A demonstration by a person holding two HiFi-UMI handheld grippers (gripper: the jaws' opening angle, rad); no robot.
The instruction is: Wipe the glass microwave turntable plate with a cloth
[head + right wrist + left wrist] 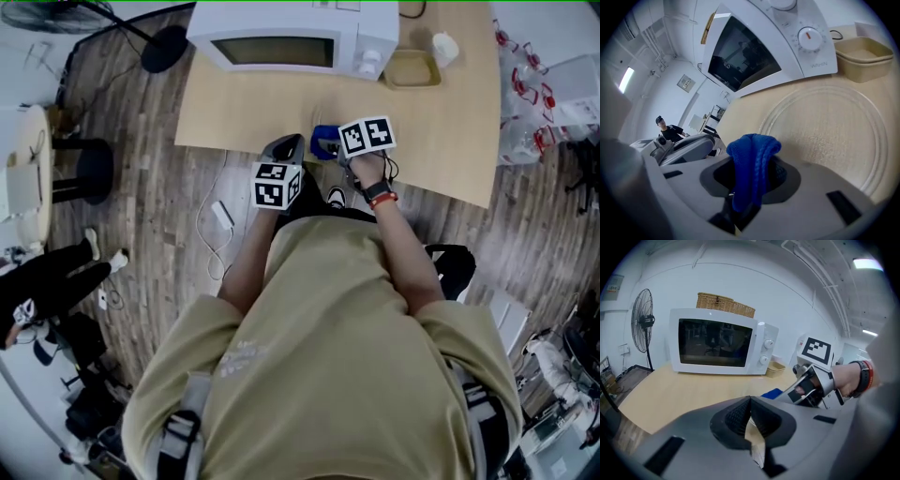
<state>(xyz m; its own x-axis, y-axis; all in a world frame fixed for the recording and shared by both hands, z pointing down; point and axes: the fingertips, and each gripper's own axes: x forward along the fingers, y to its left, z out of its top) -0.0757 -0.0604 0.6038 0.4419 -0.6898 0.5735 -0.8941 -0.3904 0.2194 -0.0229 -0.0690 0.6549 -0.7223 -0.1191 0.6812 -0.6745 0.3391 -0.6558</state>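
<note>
Right gripper (751, 171) pinches the blue cloth (752, 149); left gripper (750, 416) sits closed, empty. Unbraced, the glass plate (825, 129) at one o'clock may skid.

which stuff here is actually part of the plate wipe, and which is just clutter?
In the job:
glass plate
blue cloth, clamped in the right gripper

Just lying about:
microwave, door shut
beige tray
wicker basket
fan
white cup
left gripper, shut and empty
</note>
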